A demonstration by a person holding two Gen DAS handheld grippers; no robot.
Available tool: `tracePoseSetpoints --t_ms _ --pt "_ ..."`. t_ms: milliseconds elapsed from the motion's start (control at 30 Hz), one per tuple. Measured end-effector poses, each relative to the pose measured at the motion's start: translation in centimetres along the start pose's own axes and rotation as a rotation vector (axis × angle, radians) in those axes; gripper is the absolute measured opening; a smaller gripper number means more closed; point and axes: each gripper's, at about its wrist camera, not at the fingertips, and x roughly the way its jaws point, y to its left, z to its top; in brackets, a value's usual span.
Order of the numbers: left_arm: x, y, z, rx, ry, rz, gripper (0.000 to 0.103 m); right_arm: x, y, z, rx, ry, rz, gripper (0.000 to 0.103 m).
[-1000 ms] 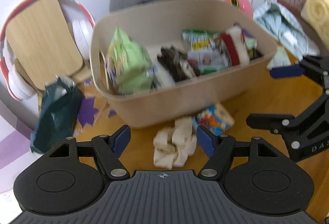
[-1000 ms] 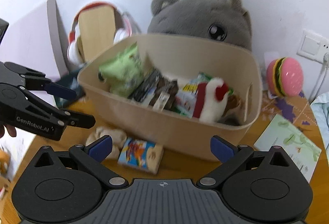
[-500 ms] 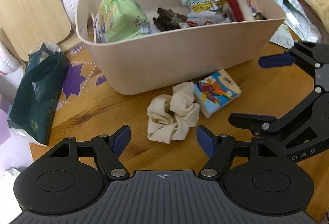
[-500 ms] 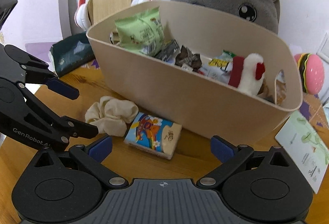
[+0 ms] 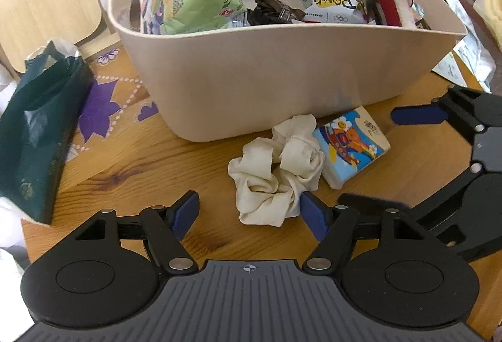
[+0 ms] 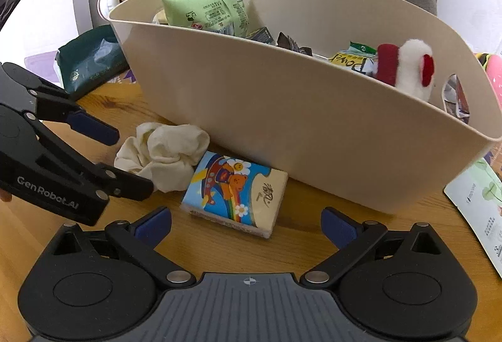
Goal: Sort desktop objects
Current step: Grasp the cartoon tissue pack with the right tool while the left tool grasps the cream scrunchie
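Crowding scrunchie [image 5: 276, 176]: tissue pack [image 5: 351, 147], bin [image 5: 282, 75]

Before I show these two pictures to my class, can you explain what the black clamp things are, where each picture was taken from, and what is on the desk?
They are hand-held grasping tools, one per hand, each with its own camera. One picture looks along the left tool, the other along the right tool. Both are open and hold nothing. On the wooden desk lie a cream scrunchie and a cartoon tissue pack, touching, in front of a beige basket of snacks.
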Motion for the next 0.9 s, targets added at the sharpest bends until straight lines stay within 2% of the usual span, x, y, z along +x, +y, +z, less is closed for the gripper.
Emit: tracePoseSetpoints --t_ms 200,333,633,800,900 --pt "0.5 0.2 0.8 -0.013 -0.003 -0.026 0.073 1.3 0.9 0.5 -0.026 0.002 -0.029 0.103" --pt "0.9 0.1 1.2 -0.014 -0.017 -0.015 0.075 2.0 1.4 0.6 -0.033 -0.006 -0.069 0.103" --pt "1.7 -1.1 2.0 -0.023 -0.042 0.036 0.08 1.7 -1.1 -0.3 0.073 -0.016 -0.123 0.102" --pt "1.8 -1.4 2.2 -0.032 -0.036 0.062 0.079 1.2 -1.8 -0.8 0.082 -0.032 -0.134 0.093" --pt "1.8 -1.6 2.2 -0.034 -0.038 0.08 0.073 0.8 -1.9 -1.0 0.078 -0.043 -0.135 0.081"
